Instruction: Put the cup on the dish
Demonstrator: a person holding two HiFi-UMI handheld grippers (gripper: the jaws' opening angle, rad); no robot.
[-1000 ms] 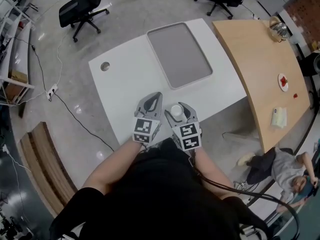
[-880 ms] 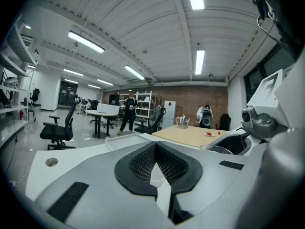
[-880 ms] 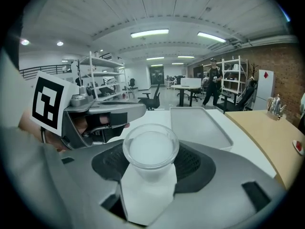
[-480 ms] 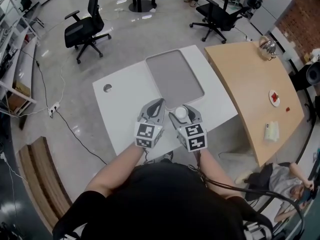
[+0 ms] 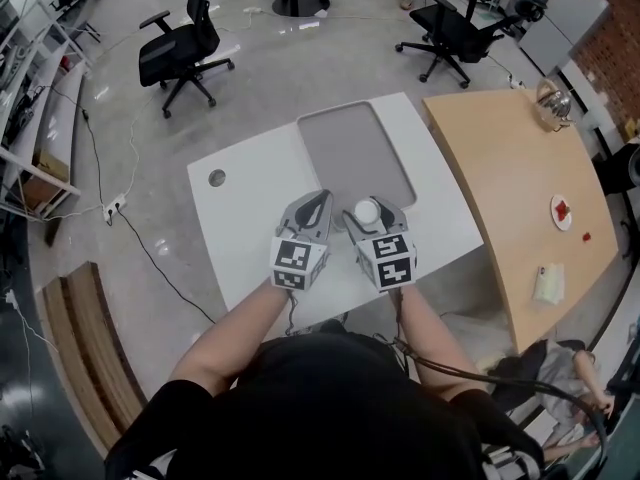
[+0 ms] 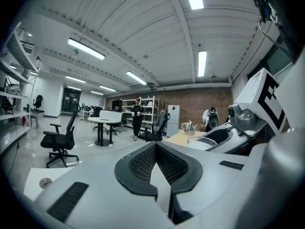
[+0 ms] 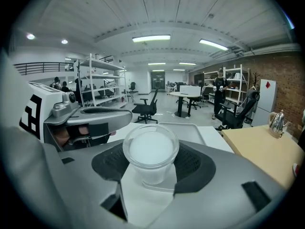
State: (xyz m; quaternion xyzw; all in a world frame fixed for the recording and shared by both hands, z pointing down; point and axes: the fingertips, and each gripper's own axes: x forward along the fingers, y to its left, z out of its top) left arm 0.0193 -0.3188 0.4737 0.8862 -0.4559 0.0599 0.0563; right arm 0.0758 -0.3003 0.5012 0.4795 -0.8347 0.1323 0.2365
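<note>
A clear cup (image 7: 150, 151) is clamped between the jaws of the right gripper (image 5: 368, 211); its rim is seen above the dark pads (image 7: 193, 168). In the head view, the cup is seen at the near edge of the grey dish (image 5: 355, 153), which lies on the white table (image 5: 250, 198). The left gripper (image 5: 318, 200) is held just beside the right one, jaws closed together, nothing gripped. A wooden table (image 5: 510, 168) is seen to the right and an office chair (image 5: 185, 43) beyond.
</note>
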